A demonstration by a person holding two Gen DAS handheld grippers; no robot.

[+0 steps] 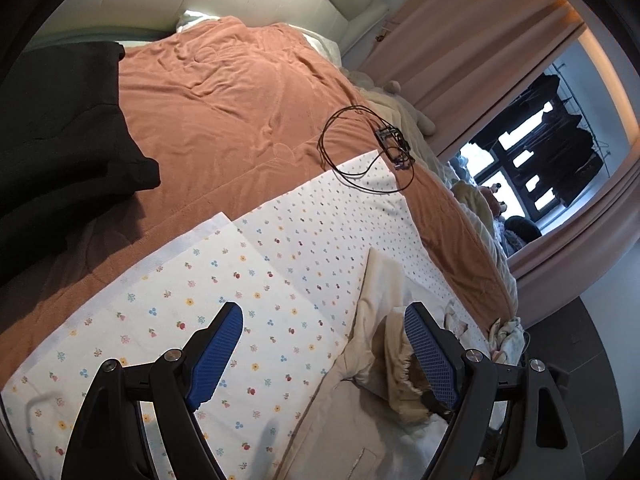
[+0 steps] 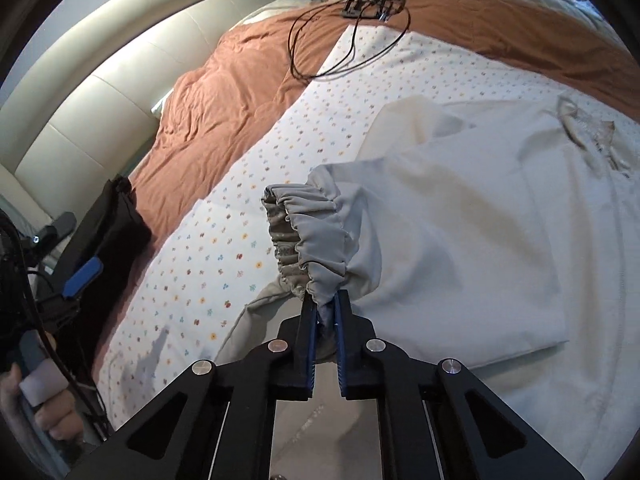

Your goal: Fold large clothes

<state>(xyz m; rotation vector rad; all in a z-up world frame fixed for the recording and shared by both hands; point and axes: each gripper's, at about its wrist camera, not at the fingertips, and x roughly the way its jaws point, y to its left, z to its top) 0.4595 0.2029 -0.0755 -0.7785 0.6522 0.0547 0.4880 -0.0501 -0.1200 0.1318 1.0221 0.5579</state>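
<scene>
A bed with a rust cover fills both views; a flowered sheet is spread across it, a cream headboard behind, a curtained window to one side. On the sheet lies a pale jacket, partly folded, its body flat and one sleeve drawn up. The right gripper is clamped tight on the gathered elastic cuff, which stands bunched above the jaws. The left gripper hangs wide open and empty just above the sheet, its right finger near the jacket's edge. A black garment lies well apart toward the headboard, and a looped cable rests at the far corner of the sheet.

The step in hand looks like folding the sleeve across the body. It would go best by carrying the cuff low and level so the sleeve lies flat without a twist, while the free gripper pins the shoulder seam to stop the body sliding.
</scene>
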